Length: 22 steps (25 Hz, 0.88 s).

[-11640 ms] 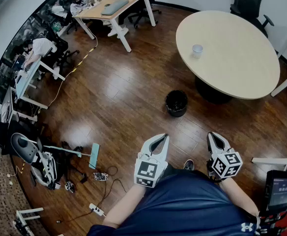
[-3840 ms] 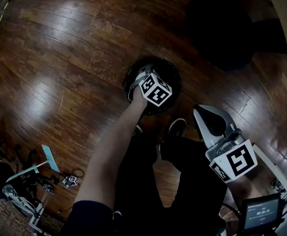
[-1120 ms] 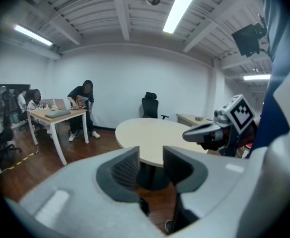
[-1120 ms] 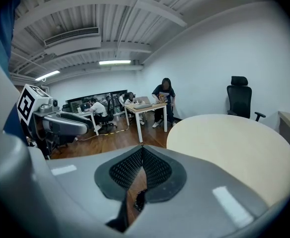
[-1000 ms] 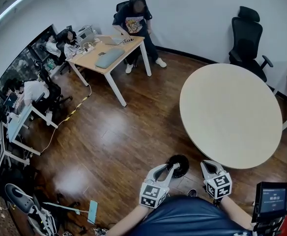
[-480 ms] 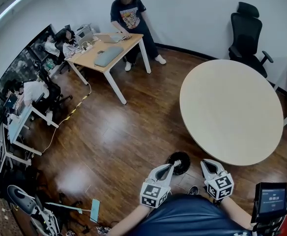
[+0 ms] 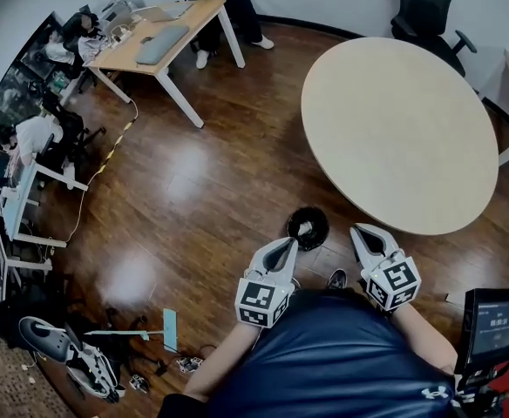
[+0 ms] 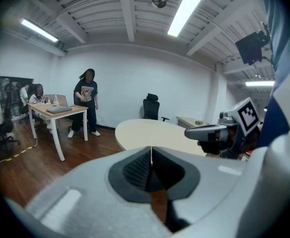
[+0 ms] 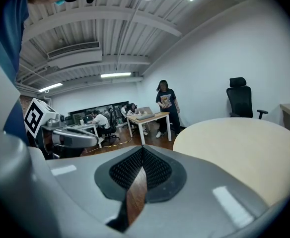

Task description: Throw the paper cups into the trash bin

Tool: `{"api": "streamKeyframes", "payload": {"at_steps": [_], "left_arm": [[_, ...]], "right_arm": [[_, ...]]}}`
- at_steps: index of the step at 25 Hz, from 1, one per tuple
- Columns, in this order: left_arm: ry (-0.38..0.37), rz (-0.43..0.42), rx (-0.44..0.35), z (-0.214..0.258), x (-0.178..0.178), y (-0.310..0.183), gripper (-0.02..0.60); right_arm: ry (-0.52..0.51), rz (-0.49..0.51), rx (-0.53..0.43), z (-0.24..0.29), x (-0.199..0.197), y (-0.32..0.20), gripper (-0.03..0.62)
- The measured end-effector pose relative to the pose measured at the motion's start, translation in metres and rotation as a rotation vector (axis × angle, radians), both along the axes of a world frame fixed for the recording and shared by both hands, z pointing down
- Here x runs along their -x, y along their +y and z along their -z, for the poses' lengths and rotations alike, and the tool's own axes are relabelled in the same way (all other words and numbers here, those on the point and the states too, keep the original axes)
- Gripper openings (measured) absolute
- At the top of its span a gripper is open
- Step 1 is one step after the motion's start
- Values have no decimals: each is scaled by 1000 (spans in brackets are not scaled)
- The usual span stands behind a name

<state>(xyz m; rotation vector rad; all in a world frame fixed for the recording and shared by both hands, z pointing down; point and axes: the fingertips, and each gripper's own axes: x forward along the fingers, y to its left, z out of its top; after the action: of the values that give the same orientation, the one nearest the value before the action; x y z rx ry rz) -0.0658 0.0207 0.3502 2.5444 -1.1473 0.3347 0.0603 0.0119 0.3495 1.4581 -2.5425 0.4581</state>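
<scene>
Two grippers, the left gripper (image 7: 282, 249) and right gripper (image 7: 364, 238), have fingers clenched together on nothing. One white paper cup (image 7: 305, 228) lies inside the trash bin (image 7: 322, 232), at one o'clock off the left gripper

Dark wood floor (image 7: 193, 190) with black trash bin (image 7: 321, 231) beside round table (image 7: 394, 129).

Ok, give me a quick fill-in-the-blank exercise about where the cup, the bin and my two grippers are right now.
1. The paper cup lies inside the trash bin, which stands on the wooden ___.
2. The left gripper and the right gripper both have their jaws ___.
3. The table beside the bin is ___ in shape.
Missing words: floor; shut; round.
</scene>
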Motion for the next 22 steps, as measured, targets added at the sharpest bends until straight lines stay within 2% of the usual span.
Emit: {"api": "streamKeyframes", "payload": {"at_steps": [9,15,22], "left_arm": [[2,-31,45,-6,-9,16,8],[-20,-22,61,-10,-12,33,8],[-45,-19,64,-11,-42,41,8]], "right_arm": [[-9,4,25,2,2,14,11],[-19,31,31,-2,3,32,11],[-38,72,21,-1,-12,35,11]]}}
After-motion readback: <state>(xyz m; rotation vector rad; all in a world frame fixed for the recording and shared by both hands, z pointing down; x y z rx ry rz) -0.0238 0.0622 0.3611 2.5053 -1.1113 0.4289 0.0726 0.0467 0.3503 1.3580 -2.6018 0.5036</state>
